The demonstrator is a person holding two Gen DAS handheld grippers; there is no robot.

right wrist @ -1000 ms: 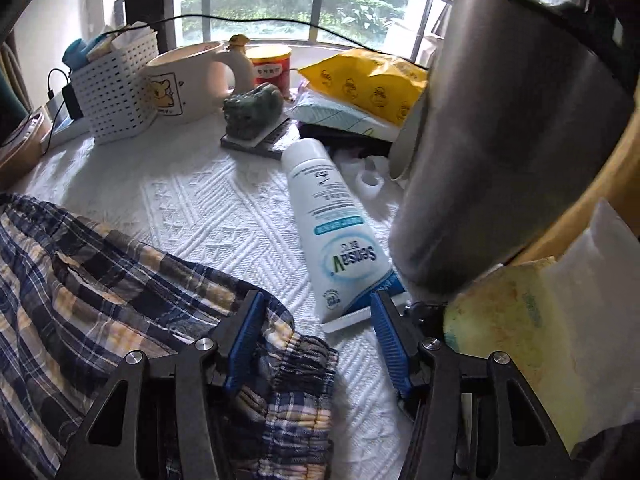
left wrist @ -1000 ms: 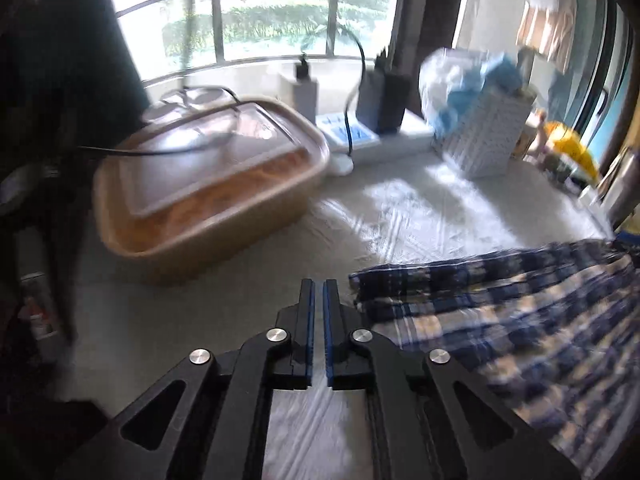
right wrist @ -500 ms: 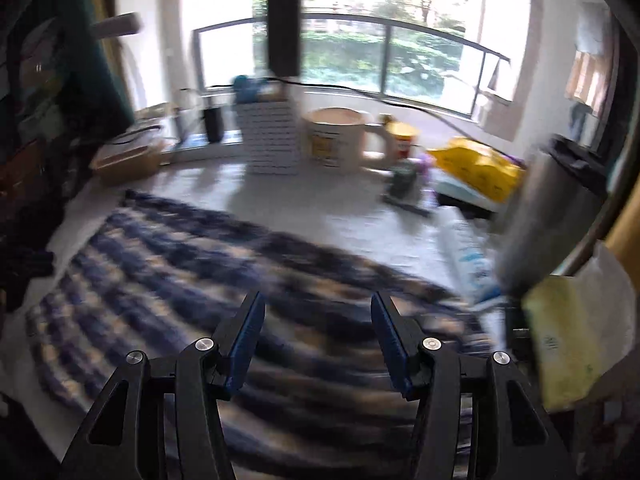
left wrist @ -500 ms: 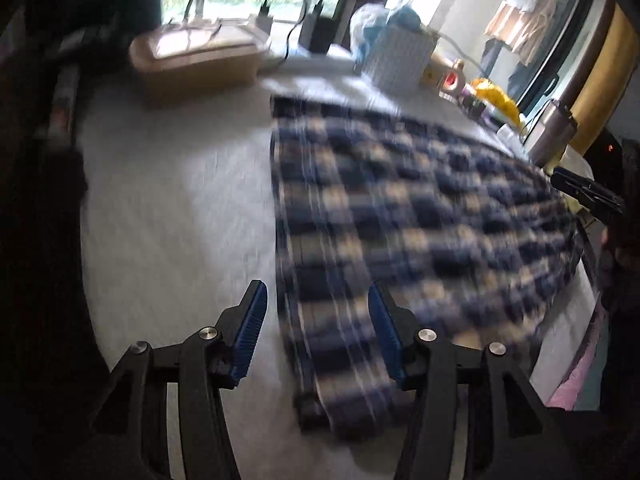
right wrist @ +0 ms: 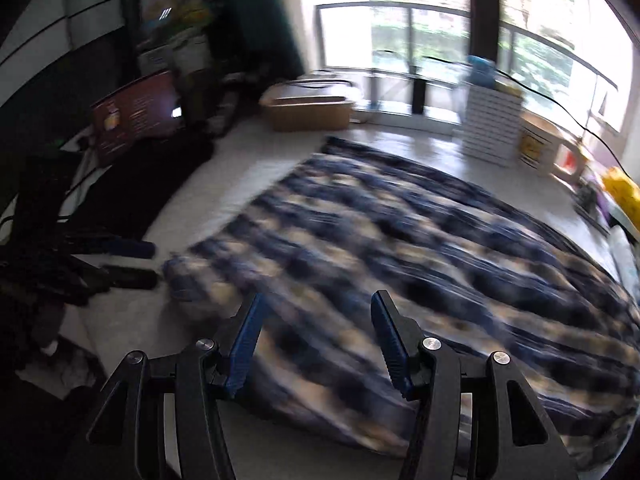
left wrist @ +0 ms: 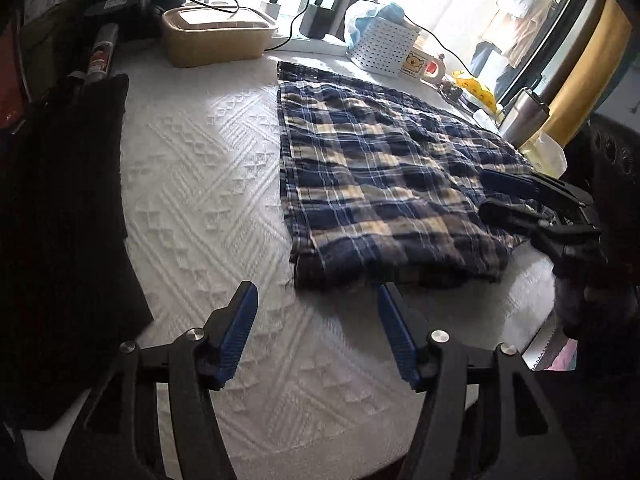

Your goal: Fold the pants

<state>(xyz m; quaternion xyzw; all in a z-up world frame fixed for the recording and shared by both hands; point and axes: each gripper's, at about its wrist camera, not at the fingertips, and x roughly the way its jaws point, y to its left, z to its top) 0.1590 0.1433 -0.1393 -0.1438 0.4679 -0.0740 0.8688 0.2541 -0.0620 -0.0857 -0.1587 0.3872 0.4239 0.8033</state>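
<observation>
The blue and cream plaid pants (left wrist: 380, 168) lie folded flat on the white textured table cover (left wrist: 200, 184). My left gripper (left wrist: 316, 296) hovers just short of their near left corner. Its jaws are opening and nothing is between them. My right gripper (left wrist: 486, 194) shows at the right over the pants' right end, open and empty. In the blurred right wrist view the right gripper (right wrist: 318, 300) stands above the pants (right wrist: 400, 240) near their front edge. The left gripper (right wrist: 154, 264) reaches in from the left, beside the pants' corner.
A tan lidded box (left wrist: 218, 40), a white perforated basket (left wrist: 384, 48), a mug (left wrist: 416, 64) and charging cables line the window side. A steel tumbler (left wrist: 524, 116) stands at the right. A dark cloth (left wrist: 60, 200) covers the left. The table edge runs close below the grippers.
The left gripper pulled back from beside the tan box to the pants' near corner, and its jaws went from shut to open. The right gripper swung away from the tumbler to over the pants, still open.
</observation>
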